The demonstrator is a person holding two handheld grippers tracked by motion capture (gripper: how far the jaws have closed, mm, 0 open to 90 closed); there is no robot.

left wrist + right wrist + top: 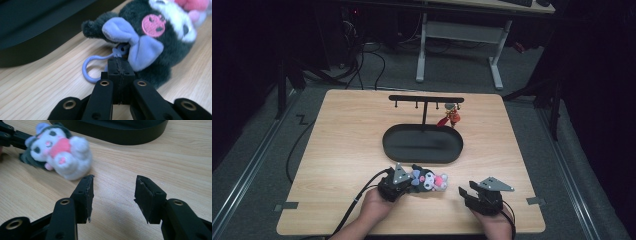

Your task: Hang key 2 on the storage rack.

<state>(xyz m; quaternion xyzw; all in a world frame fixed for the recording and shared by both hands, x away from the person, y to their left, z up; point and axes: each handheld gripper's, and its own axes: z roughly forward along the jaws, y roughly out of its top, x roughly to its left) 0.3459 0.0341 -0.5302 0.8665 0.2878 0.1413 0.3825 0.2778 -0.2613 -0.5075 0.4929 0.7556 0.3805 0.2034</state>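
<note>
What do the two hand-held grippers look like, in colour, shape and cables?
Both the left gripper and the right gripper are black, each with two flat link arms joined by brass-coloured rivets and ending in blocky black pads. A grey three-cornered plate tops each one. A black cable trails from each.

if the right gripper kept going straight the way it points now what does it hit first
Probably nothing close: bare table lies between and ahead of the open right gripper. Farther along that line stands the black oval tray. The plush toy sits off to one side and looks clear, though depth is uncertain.
</note>
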